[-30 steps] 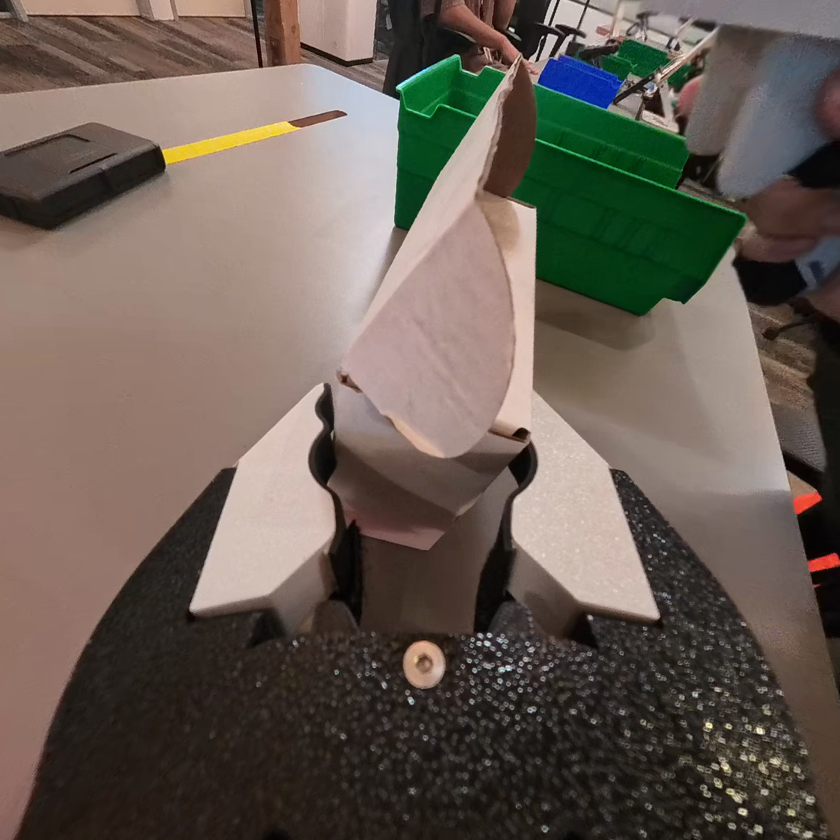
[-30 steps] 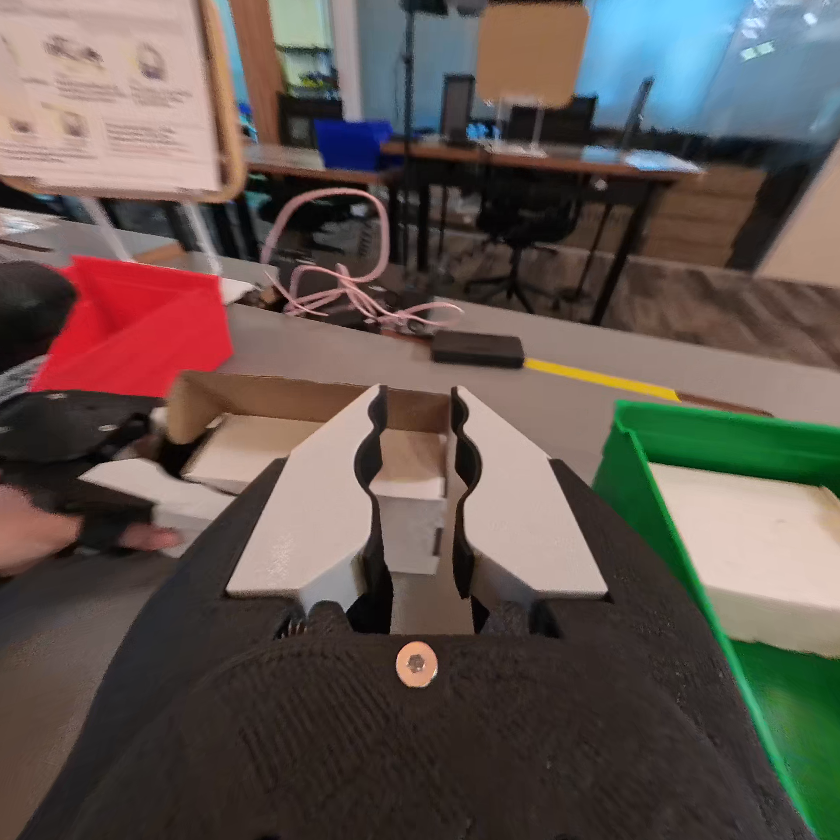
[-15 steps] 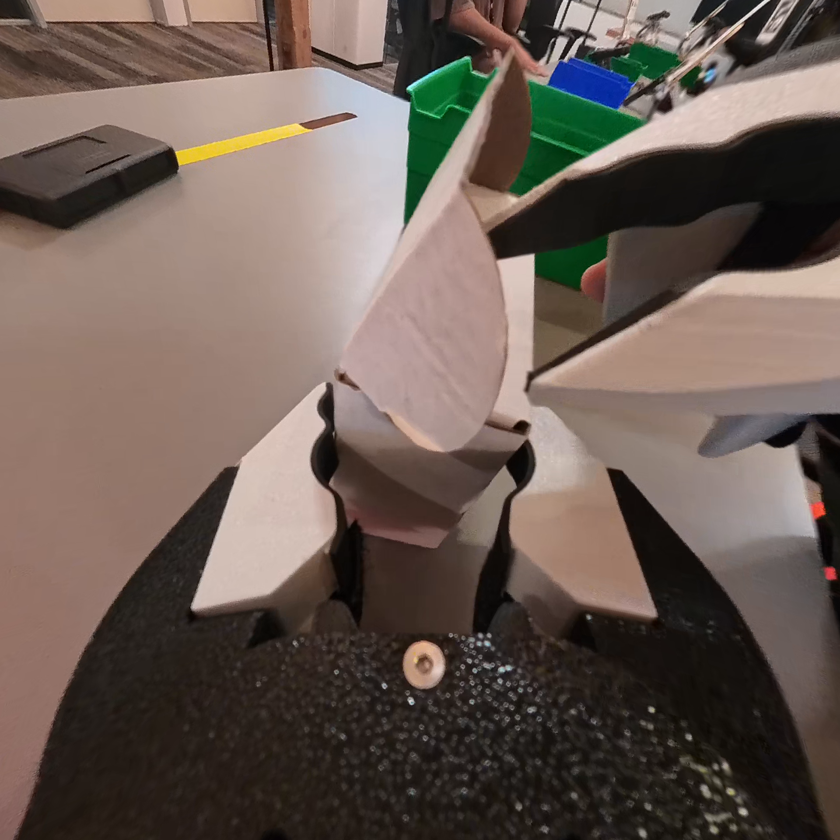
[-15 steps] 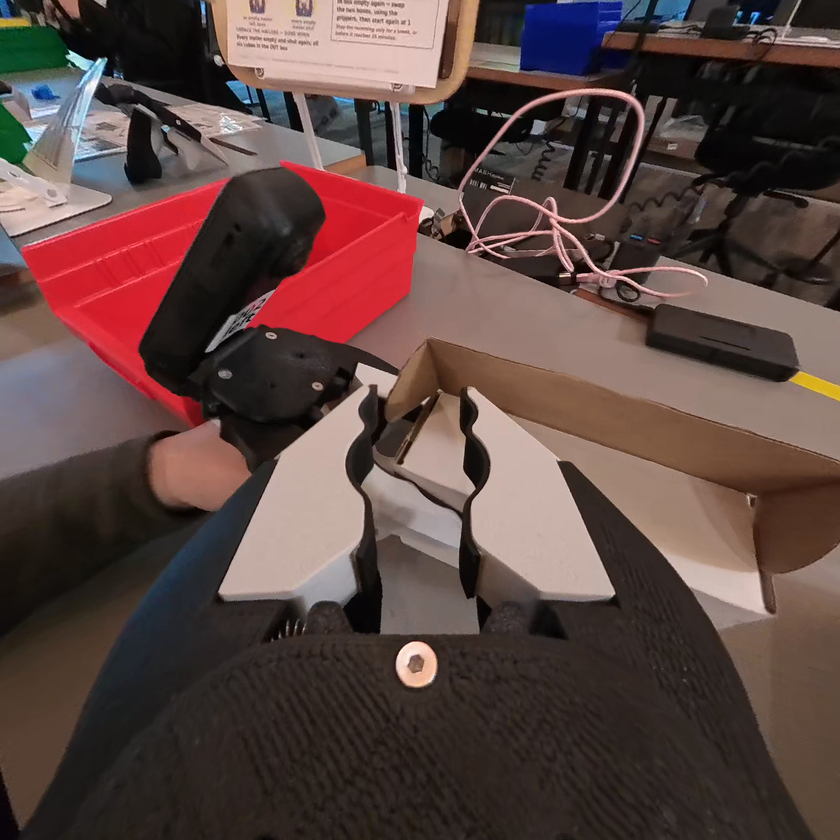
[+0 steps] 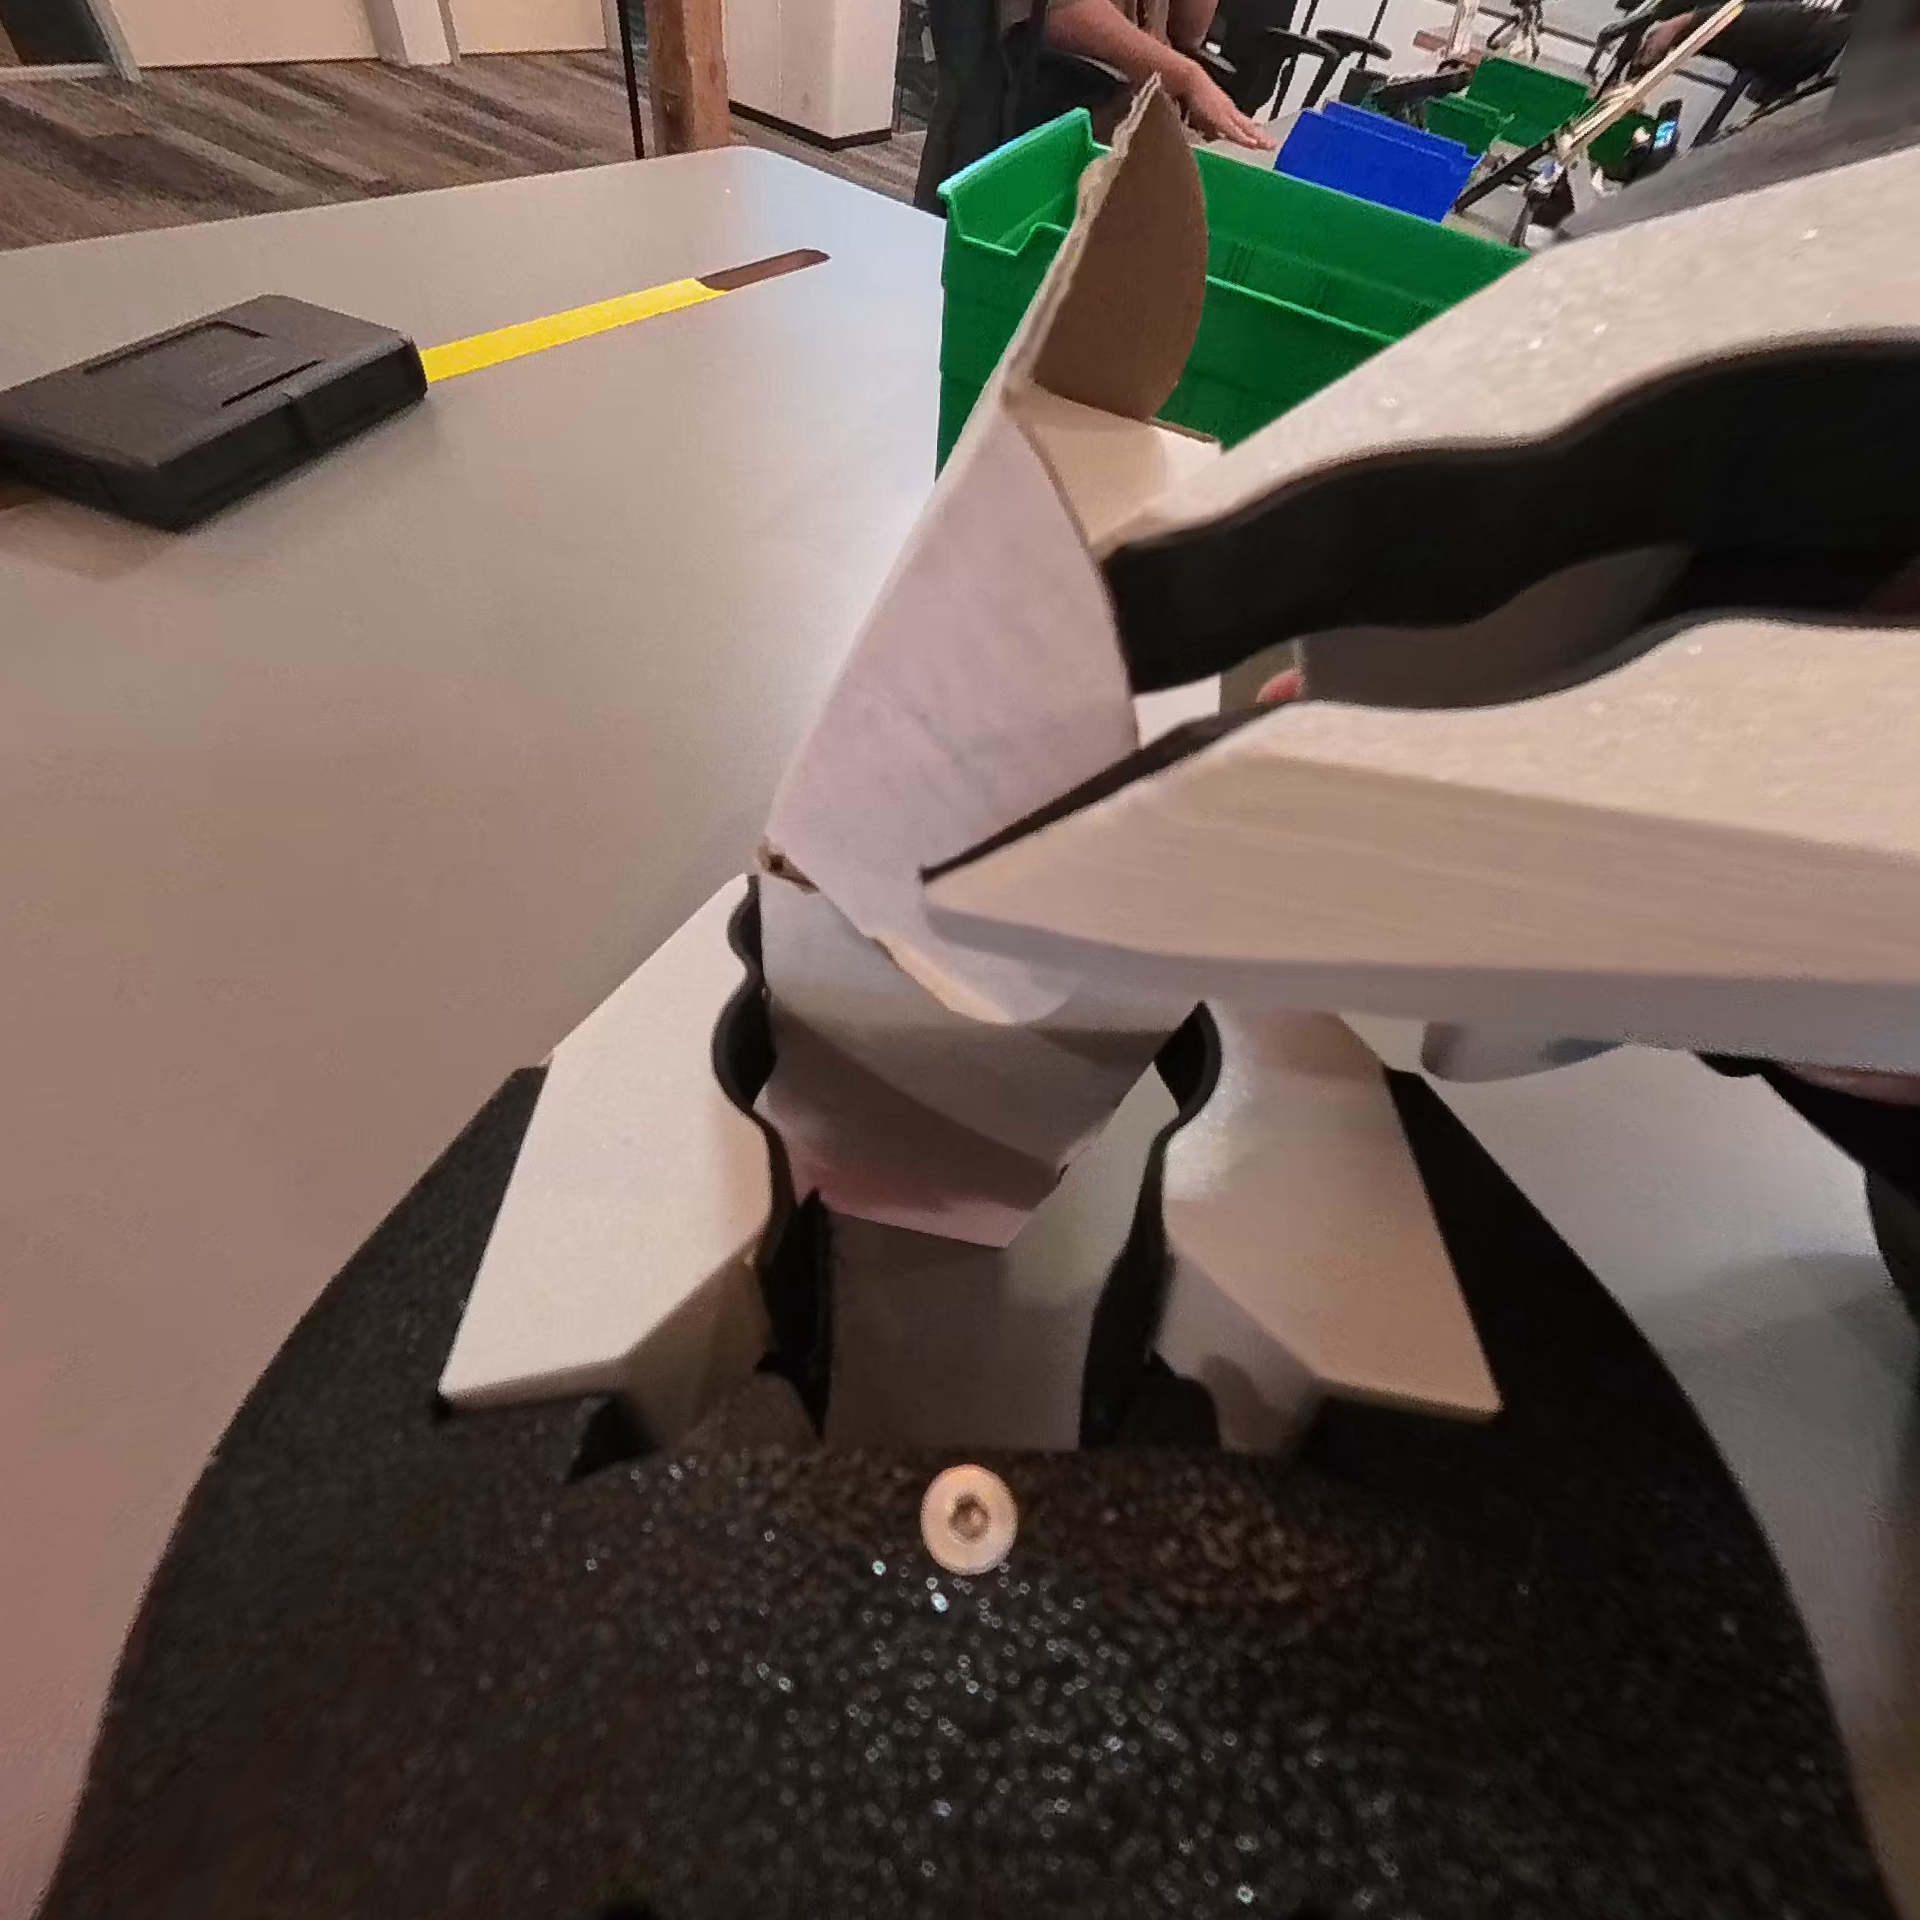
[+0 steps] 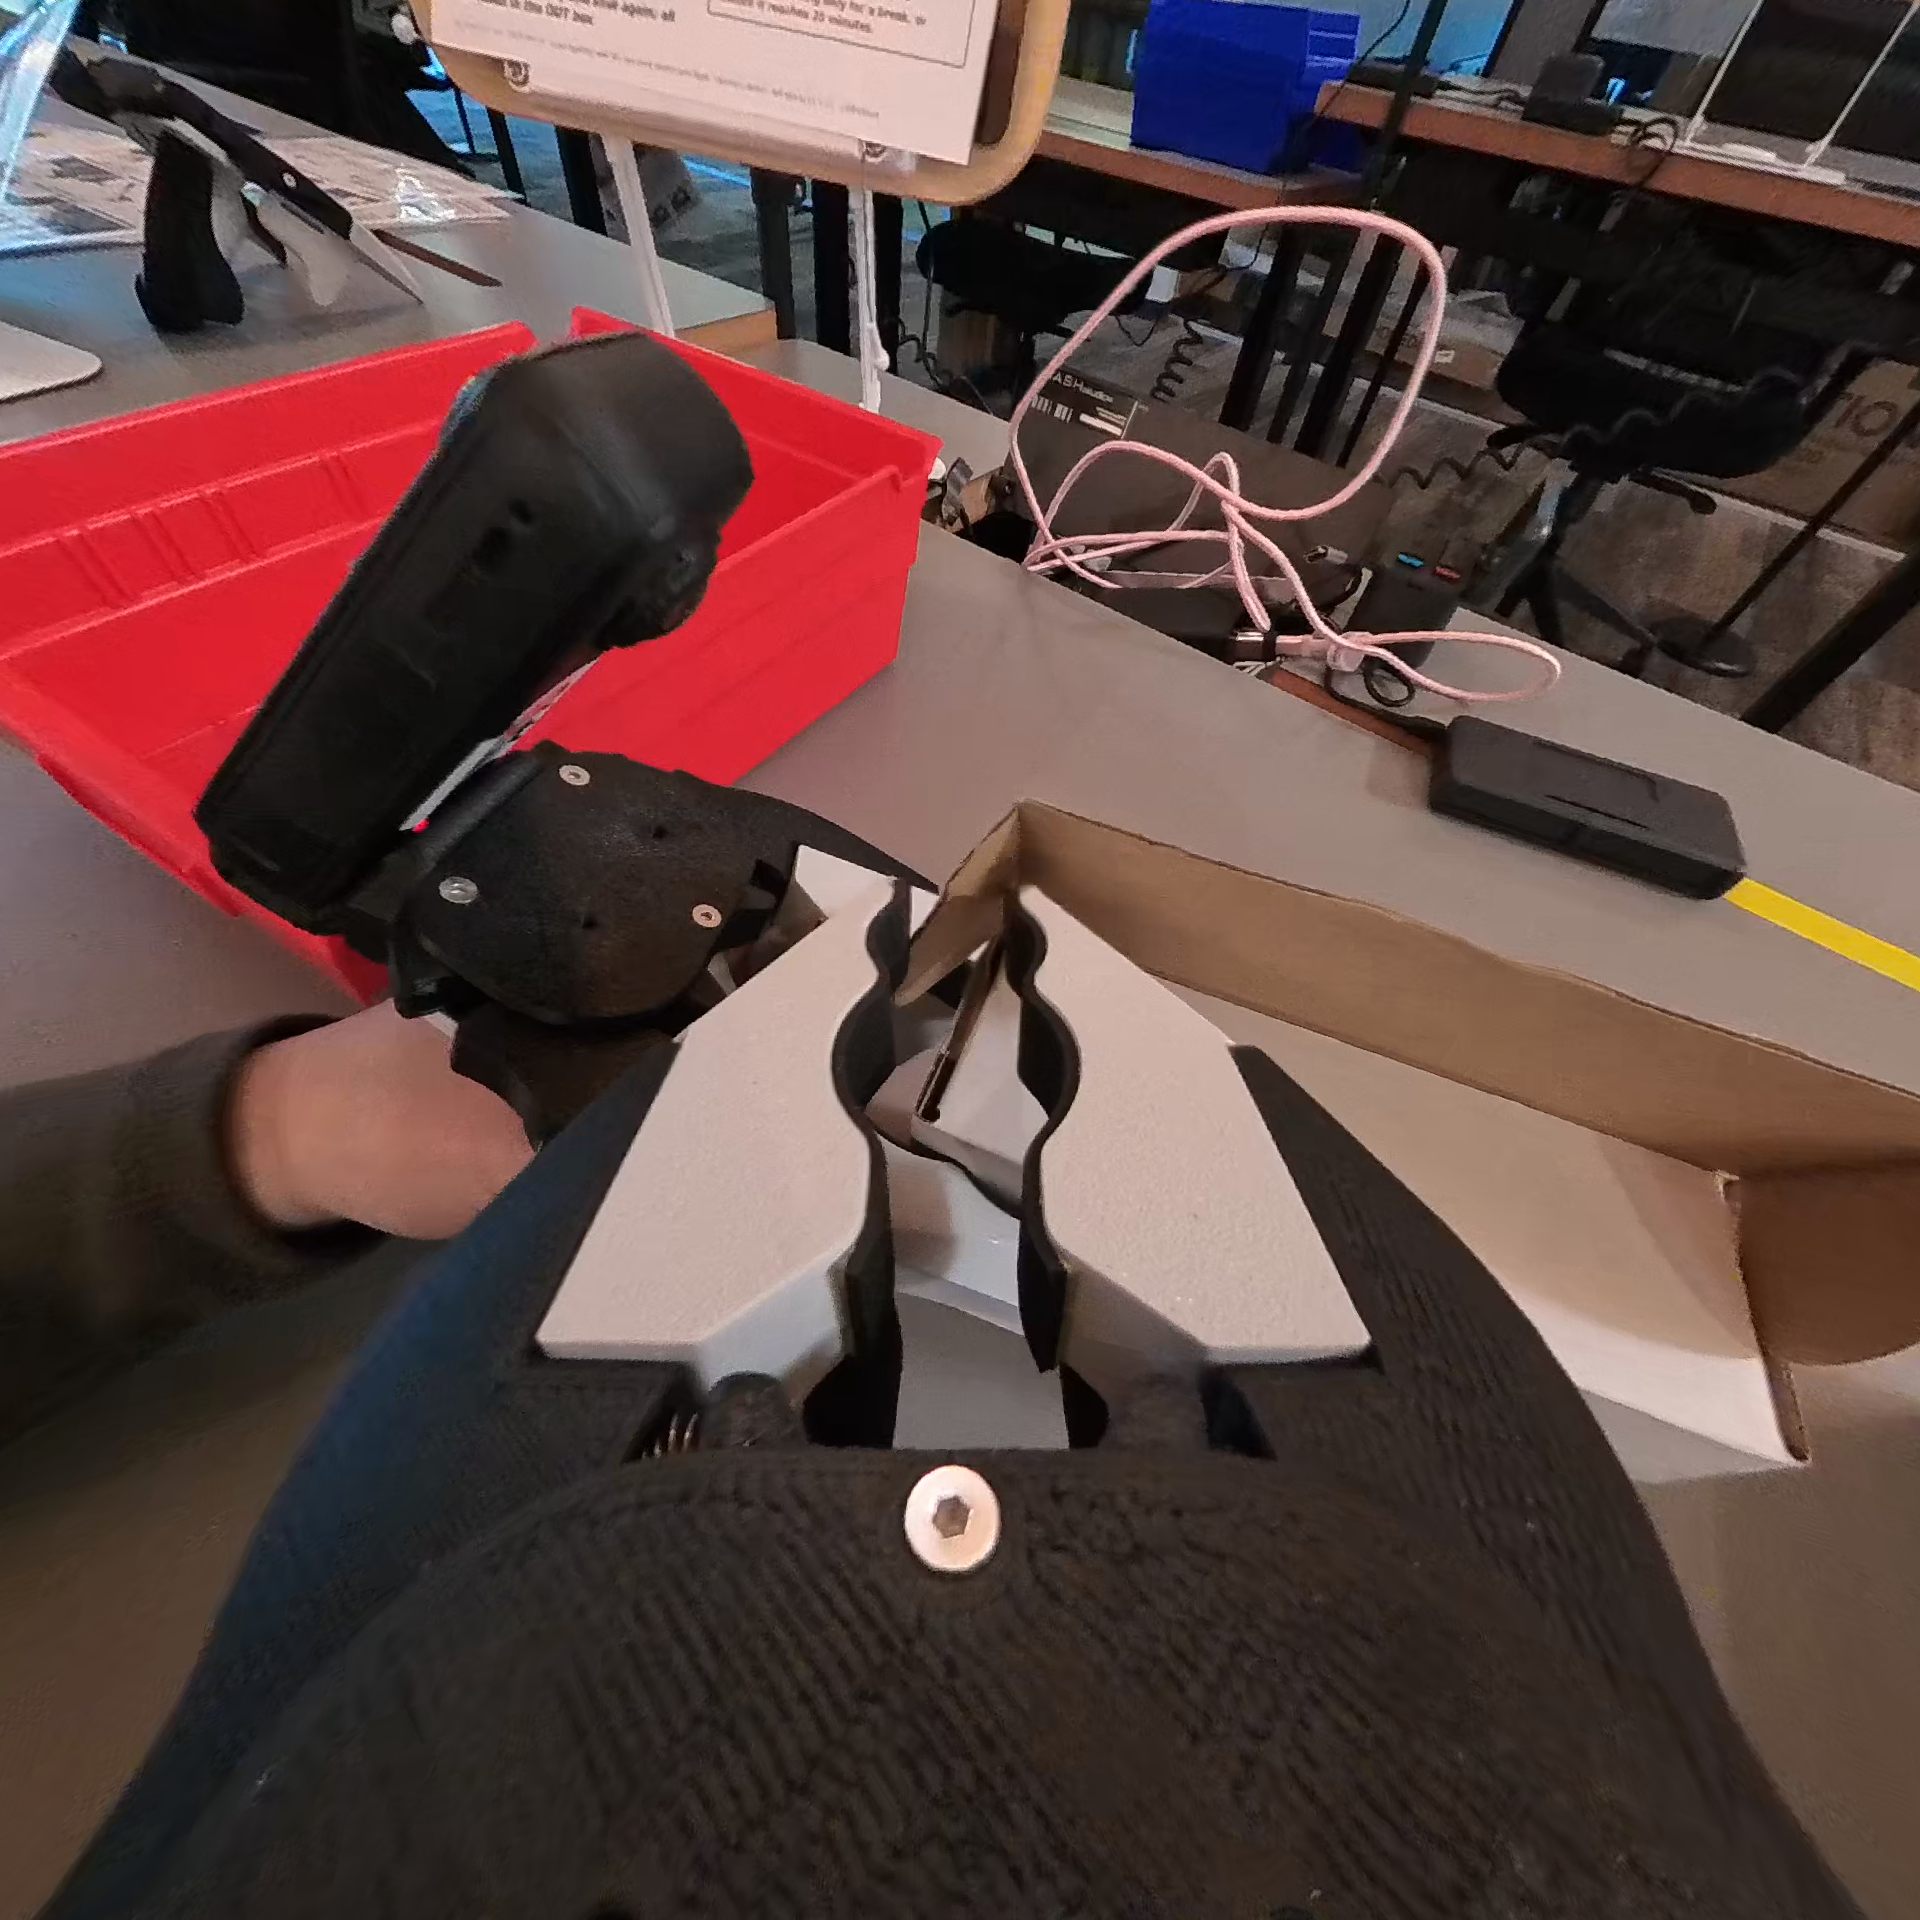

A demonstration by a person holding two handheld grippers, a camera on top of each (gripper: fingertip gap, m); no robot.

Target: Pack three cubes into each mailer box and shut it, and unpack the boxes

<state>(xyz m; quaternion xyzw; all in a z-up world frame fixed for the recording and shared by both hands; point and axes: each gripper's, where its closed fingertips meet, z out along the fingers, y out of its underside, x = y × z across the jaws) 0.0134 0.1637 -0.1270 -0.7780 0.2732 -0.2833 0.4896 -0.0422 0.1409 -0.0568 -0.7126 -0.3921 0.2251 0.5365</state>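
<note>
A white mailer box with a brown inside lies on the grey table, its lid raised. My left gripper is shut on the box's near end, both pads against its sides. Its black body shows in the right wrist view, held by a hand. My right gripper reaches in from the right. The lid's side flap stands slanted between its narrow jaws with room around it, so it is open. No cubes are in view.
A green bin stands behind the box and a red bin beside my left gripper. A black flat device and yellow tape lie farther off. A pink cable lies at the table's edge. About 8 cm separates my left fingertips from my right. From my left tips it is roughly 30 cm to the black flat device; from my right, 35 cm. Look for it in the right wrist view too.
My right gripper swung from the green bin's side to the box's end and narrowed its jaws around the lid's side flap. My left gripper kept its hold on the box.
</note>
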